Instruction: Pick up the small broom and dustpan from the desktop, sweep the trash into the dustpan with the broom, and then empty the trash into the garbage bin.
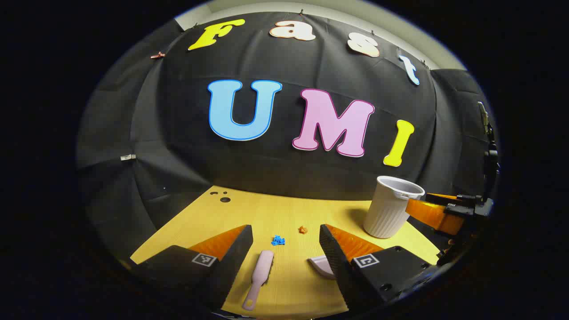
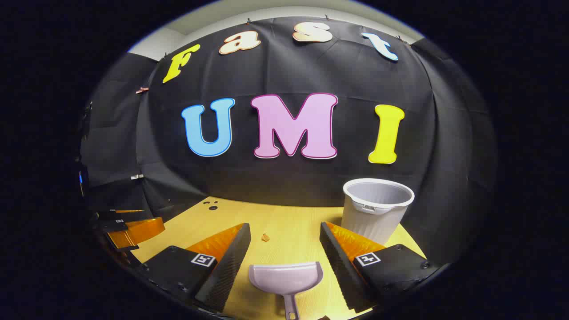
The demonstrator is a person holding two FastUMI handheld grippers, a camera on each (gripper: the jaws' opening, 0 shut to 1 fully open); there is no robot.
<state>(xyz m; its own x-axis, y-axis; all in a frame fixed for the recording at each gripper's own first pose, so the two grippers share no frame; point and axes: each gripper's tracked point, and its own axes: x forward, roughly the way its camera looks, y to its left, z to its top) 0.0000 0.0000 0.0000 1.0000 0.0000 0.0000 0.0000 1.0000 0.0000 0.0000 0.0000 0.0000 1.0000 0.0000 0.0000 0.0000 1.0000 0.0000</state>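
In the left gripper view my left gripper (image 1: 286, 238) stands open above the desk, and a small pale pink broom (image 1: 259, 278) lies flat between its fingers, handle toward me. Ahead of the broom lie a blue scrap (image 1: 278, 240) and an orange scrap (image 1: 303, 230). A corner of the pale dustpan (image 1: 321, 266) peeks out beside the right finger. In the right gripper view my right gripper (image 2: 285, 238) is open, with the dustpan (image 2: 286, 277) lying between its fingers, handle toward me. An orange scrap (image 2: 265, 237) lies beyond it. The white ribbed garbage bin (image 2: 374, 207) stands upright at the right.
The yellow wooden desk (image 1: 275, 211) has cable holes (image 1: 224, 198) at its far left. The bin (image 1: 390, 205) stands near the desk's right edge. The other gripper (image 1: 449, 209) shows at the far right of the left gripper view, and at the far left (image 2: 126, 229) of the right gripper view.
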